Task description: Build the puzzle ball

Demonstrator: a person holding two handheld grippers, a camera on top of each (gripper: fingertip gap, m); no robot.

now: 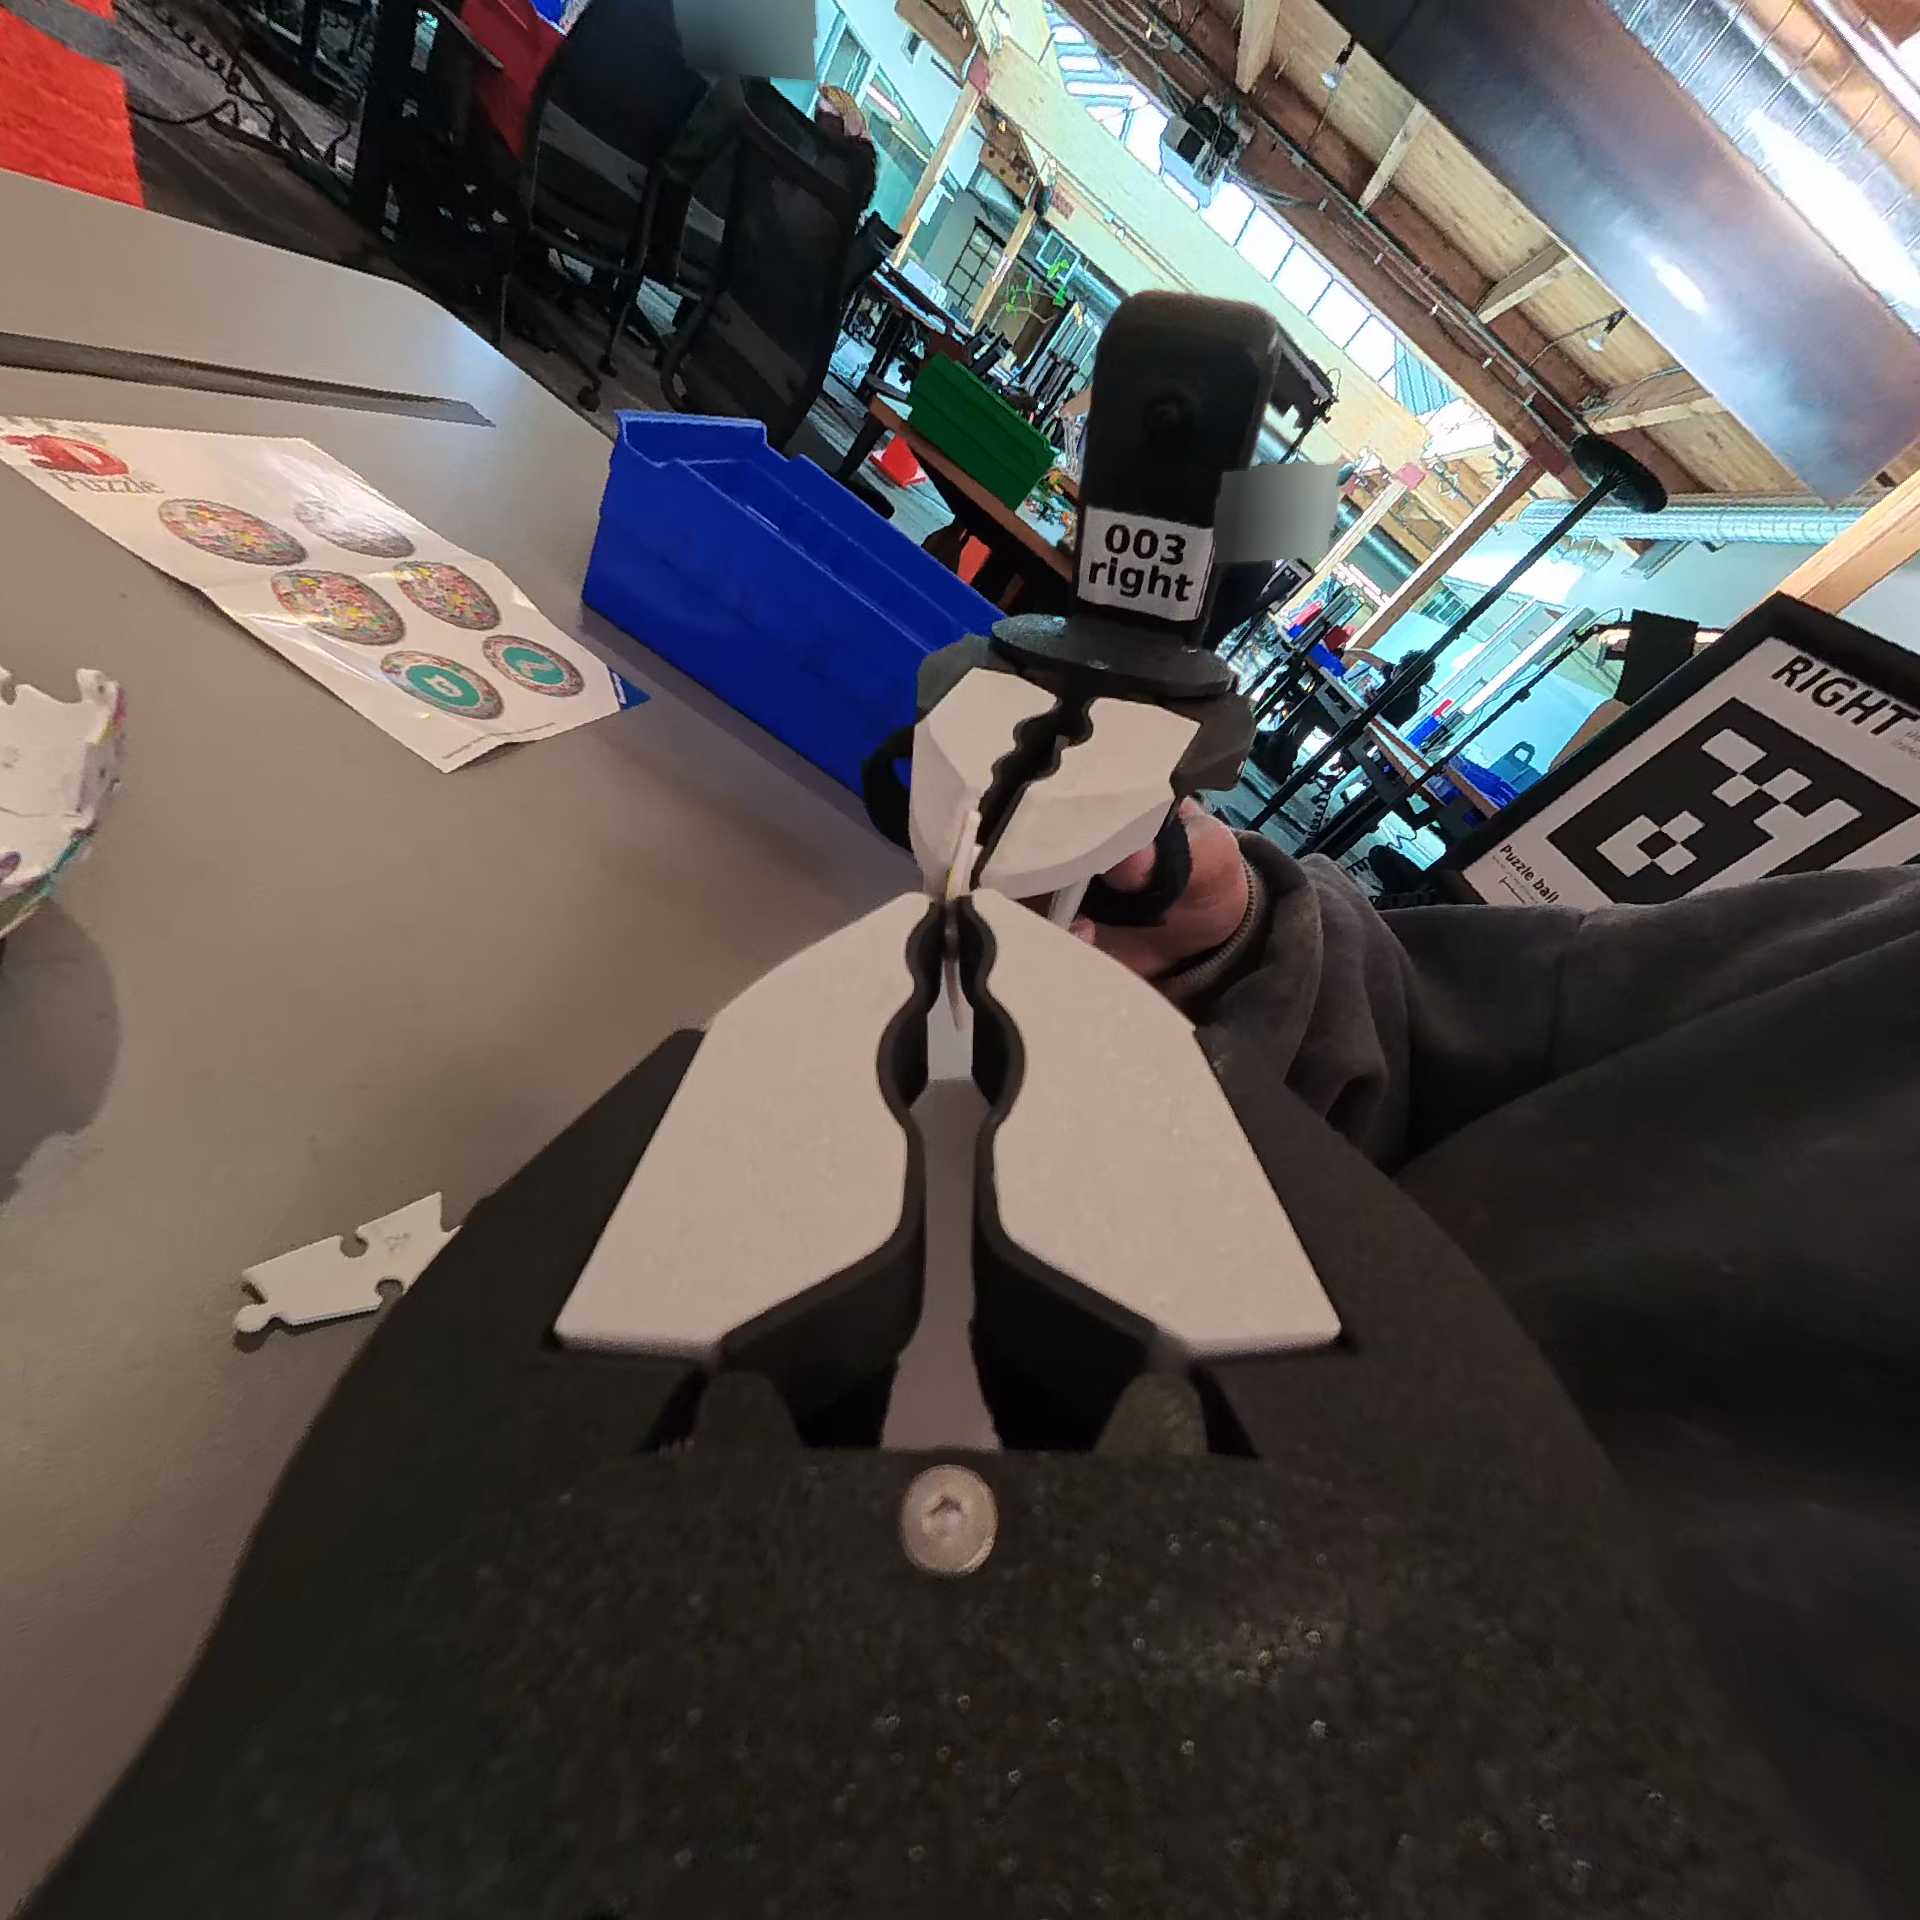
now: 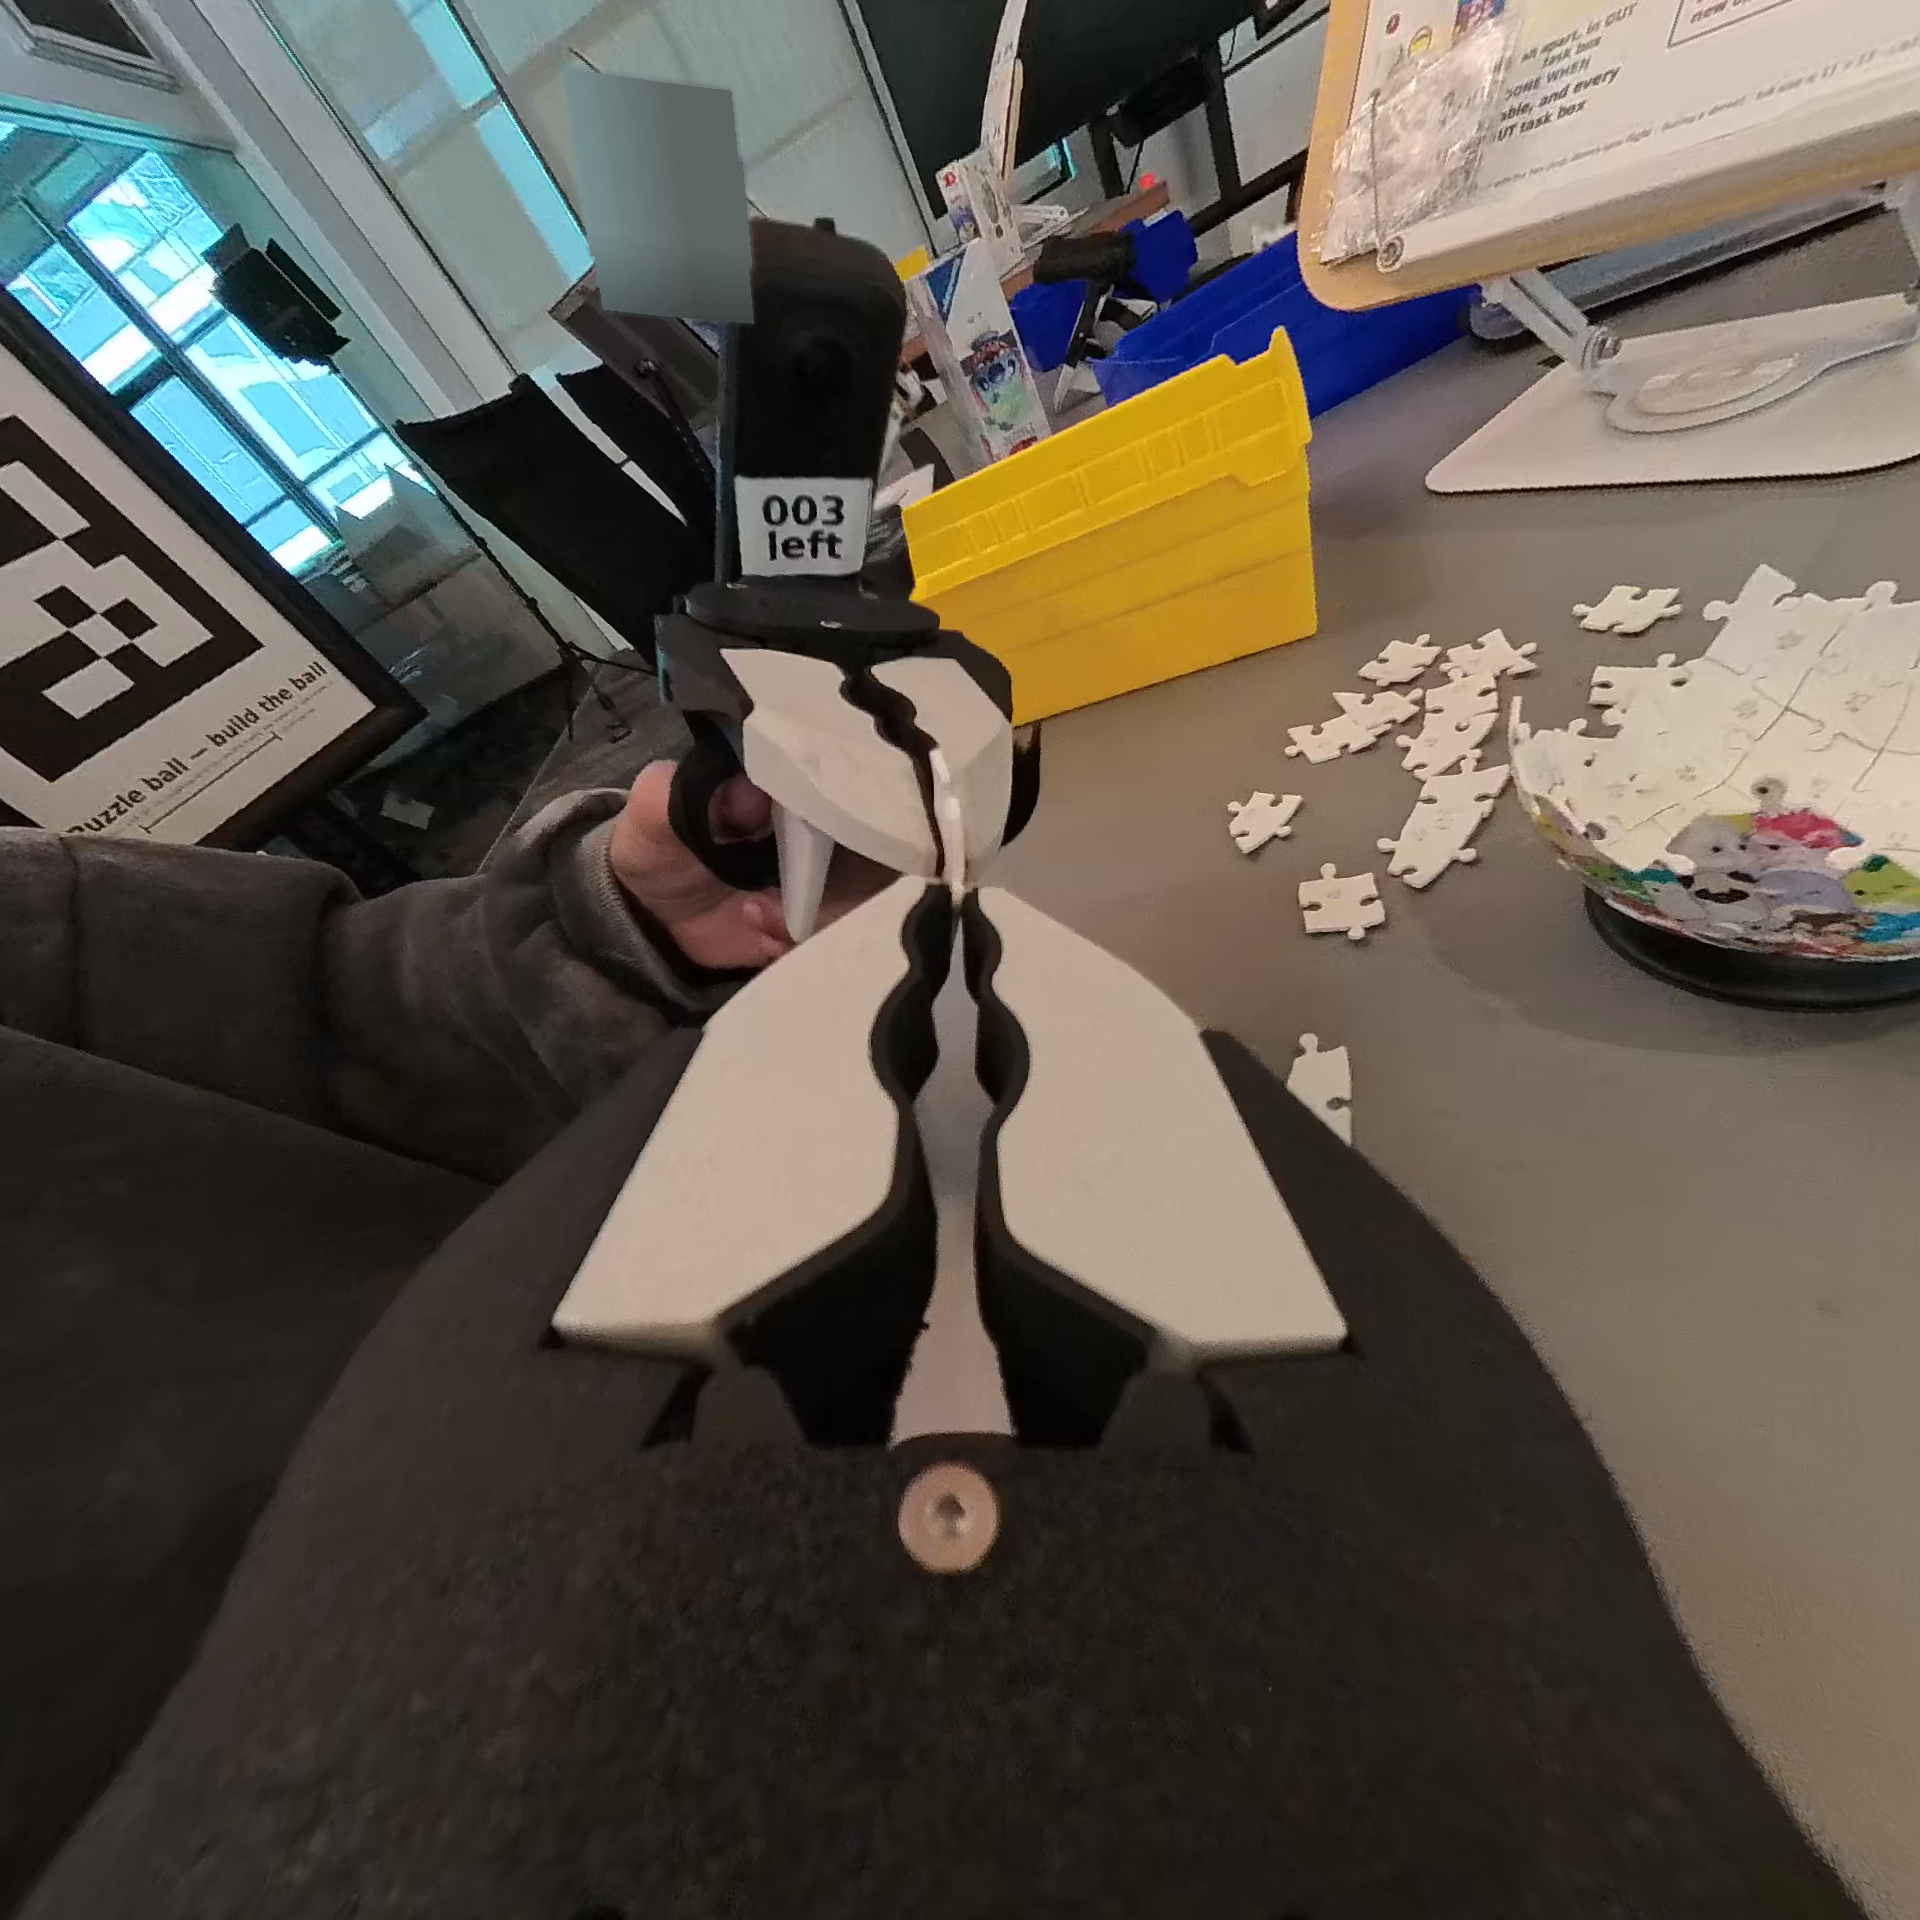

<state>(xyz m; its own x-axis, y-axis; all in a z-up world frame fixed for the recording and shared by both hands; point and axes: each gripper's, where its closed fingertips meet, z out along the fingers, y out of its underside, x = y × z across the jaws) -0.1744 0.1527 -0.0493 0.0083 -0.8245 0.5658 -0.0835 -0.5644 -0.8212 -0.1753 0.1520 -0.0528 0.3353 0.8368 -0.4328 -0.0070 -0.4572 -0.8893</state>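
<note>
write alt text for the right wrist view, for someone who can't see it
The right gripper and the left gripper meet tip to tip above a grey table, pinching thin white puzzle pieces edge-on. To the right lie loose white pieces, a half-built colourful puzzle ball and a yellow plastic bin.

White lettered label (image 1: 1143,564), second white label (image 2: 803,527), framed marker sign (image 1: 1766,790) with caption, lettered puzzle sheet (image 1: 312,582), lettered instruction board (image 2: 1558,104)
</note>
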